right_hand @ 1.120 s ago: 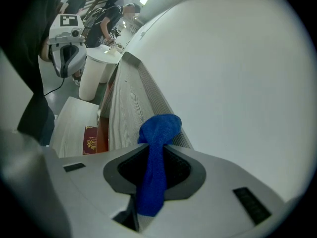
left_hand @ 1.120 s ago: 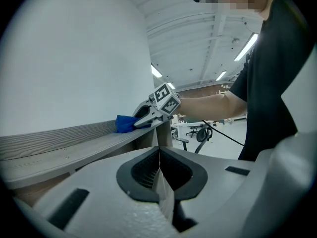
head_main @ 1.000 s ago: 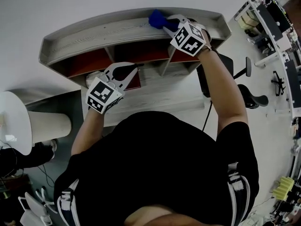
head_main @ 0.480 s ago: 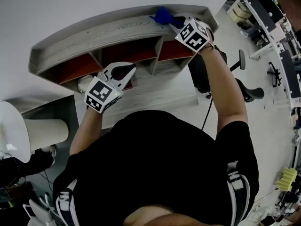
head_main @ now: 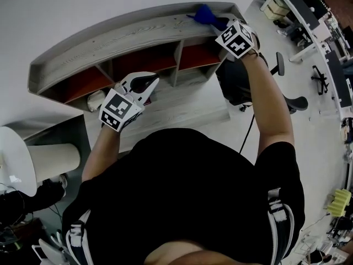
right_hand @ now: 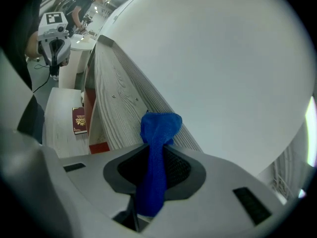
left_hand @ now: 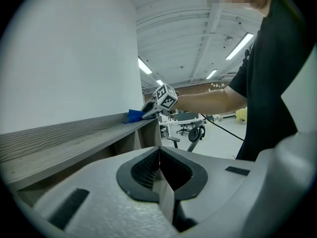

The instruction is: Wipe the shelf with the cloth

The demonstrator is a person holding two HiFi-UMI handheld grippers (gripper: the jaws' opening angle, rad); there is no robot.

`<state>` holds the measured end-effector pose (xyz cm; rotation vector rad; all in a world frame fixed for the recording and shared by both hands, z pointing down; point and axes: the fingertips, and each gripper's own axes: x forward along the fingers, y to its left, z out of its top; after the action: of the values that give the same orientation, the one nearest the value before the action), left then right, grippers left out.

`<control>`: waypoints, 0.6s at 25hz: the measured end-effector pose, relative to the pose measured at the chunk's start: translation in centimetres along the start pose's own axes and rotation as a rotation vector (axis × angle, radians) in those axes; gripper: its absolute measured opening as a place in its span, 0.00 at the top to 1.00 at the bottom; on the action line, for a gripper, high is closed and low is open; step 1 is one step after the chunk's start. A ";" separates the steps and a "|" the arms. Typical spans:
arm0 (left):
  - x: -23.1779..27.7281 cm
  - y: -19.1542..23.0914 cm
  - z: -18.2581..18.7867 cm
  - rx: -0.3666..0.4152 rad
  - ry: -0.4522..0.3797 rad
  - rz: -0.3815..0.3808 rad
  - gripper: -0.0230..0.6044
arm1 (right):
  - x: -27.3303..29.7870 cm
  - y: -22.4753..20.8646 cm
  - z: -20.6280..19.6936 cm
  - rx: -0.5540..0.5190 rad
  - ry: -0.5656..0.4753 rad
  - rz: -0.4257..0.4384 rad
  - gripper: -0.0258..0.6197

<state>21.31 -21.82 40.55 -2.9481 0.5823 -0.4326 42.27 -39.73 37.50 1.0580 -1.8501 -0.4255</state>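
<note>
Presently: one shelf [head_main: 110,40], pale wood, with three red-backed compartments under its top board. One cloth [head_main: 205,14], blue and bunched, lies on the top board near the shelf's right end. Two grippers. Right gripper [head_main: 219,25]: jaws clamped on the cloth, held low at the top board, probably to press the cloth to the wood for a wiping stroke. Left gripper [head_main: 144,84]: jaws together with nothing between them, held in front of the shelf's middle compartment, apparently idle and clear of the wiping path. One book [right_hand: 79,120], dark red, lies flat on the ledge below the compartments. The rest of the top board, left of the cloth, is bare.
</note>
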 end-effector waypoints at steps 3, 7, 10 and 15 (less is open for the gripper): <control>0.3 -0.1 -0.2 -0.002 0.002 -0.004 0.94 | -0.3 -0.5 -0.9 -0.003 0.019 -0.015 0.83; 0.6 -0.2 -0.1 -0.002 -0.001 -0.006 0.94 | -0.3 -1.0 -1.8 0.022 0.037 -0.033 0.83; 0.7 -0.5 0.0 -0.002 -0.002 -0.007 0.94 | -0.5 -1.5 -2.5 0.030 0.059 -0.052 0.83; 0.7 -0.6 -0.2 -0.004 0.000 -0.009 0.94 | -0.7 -1.7 -2.6 0.033 0.063 -0.061 0.83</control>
<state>22.09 -21.52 40.96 -2.9559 0.5712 -0.4335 45.39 -39.79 37.32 1.1395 -1.7783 -0.3942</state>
